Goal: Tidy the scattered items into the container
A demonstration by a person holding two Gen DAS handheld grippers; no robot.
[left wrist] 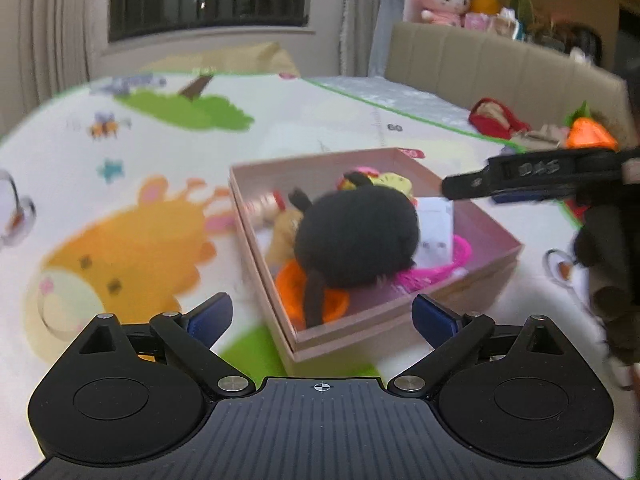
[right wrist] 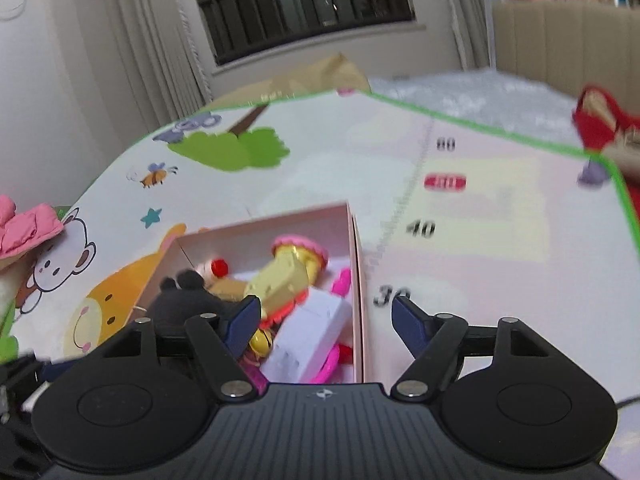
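Note:
A pink cardboard box (left wrist: 400, 322) sits on the play mat, filled with toys. In the left wrist view a black plush (left wrist: 356, 236) lies on top of an orange piece (left wrist: 292, 292), a pink basket (left wrist: 460, 256) and a white card (left wrist: 436, 232). My left gripper (left wrist: 322, 314) hangs open just before the box's near corner, nothing between its fingers. One finger of the right gripper (left wrist: 520, 172) reaches in over the box's right side. In the right wrist view my right gripper (right wrist: 326, 312) is open over the box wall (right wrist: 357, 264), above a white carton (right wrist: 316, 336) and a yellow toy (right wrist: 284, 280).
The cartoon play mat (left wrist: 120, 220) spreads left and behind the box. A red plush (left wrist: 496, 120) and an orange carrot toy (left wrist: 592, 136) lie at the mat's far right edge by a beige sofa (left wrist: 500, 64). A pink cloth (right wrist: 28, 224) lies at the left. A gloved hand (left wrist: 608, 248) holds the right gripper.

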